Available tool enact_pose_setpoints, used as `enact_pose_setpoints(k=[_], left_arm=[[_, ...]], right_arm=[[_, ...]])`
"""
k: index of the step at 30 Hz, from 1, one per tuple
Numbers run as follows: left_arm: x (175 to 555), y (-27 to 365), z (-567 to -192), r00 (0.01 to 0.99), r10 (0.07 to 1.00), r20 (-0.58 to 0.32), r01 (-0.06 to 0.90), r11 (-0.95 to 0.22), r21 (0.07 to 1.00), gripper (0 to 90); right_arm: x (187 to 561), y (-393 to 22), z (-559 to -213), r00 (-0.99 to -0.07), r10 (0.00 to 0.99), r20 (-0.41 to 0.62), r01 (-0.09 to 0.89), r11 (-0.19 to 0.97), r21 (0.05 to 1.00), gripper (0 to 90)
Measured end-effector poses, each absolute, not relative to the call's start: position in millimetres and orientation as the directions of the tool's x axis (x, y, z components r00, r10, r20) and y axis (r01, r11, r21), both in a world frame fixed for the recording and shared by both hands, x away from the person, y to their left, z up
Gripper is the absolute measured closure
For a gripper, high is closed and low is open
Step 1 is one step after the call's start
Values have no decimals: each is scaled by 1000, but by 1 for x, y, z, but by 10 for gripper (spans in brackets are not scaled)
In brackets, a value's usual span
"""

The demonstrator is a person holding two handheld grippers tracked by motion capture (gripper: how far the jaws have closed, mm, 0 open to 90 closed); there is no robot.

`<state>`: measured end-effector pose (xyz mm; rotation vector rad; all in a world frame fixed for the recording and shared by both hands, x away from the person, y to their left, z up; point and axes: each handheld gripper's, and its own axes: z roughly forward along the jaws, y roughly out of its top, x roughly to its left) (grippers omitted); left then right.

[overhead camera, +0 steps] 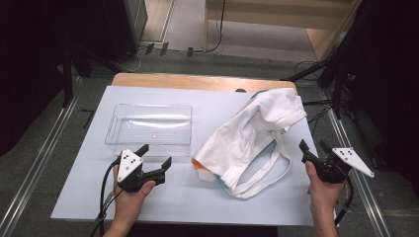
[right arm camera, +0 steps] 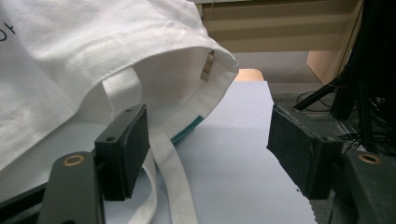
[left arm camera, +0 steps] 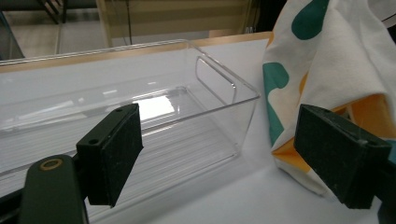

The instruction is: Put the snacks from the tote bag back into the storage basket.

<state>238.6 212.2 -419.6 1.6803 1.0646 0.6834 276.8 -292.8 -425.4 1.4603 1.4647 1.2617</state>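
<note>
A white cloth tote bag (overhead camera: 249, 136) with teal and orange print lies crumpled on the right half of the white sheet, its straps (overhead camera: 269, 170) trailing toward the front. In the left gripper view the bag (left arm camera: 327, 60) rises at the right, and in the right gripper view the bag (right arm camera: 84, 56) fills the upper left. A clear plastic tray (overhead camera: 148, 126) sits empty at the left of the bag. My left gripper (overhead camera: 155, 157) hovers open in front of the tray, holding nothing. Off the bag's right side, my right gripper (overhead camera: 312, 144) stands open and holds nothing.
The white sheet (overhead camera: 89, 163) covers a wooden table (overhead camera: 197, 80) whose far edge shows. Metal rails run along both sides on the floor. Dark stands and cables crowd the far right (overhead camera: 341, 74).
</note>
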Motion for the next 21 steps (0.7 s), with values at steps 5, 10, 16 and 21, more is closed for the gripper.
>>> enact_pose_setpoints(k=[5,10,16,21], left_arm=[[238,194,-422,482,874,-52,334,-129,934,161],[237,175,-426,518,854,-43,337,-158,928,161],[238,153,-427,552,833,-38,335,-180,925,161],[240,145,-427,568,822,-33,337,-196,921,238]], right_arm=[[285,-285,-428,-132,982,135,307,-89,948,305],[294,-277,-430,-144,982,124,308,-75,949,305],[306,-272,-434,-141,984,104,326,-53,944,308],[317,-275,-438,-117,986,118,334,-73,940,316]])
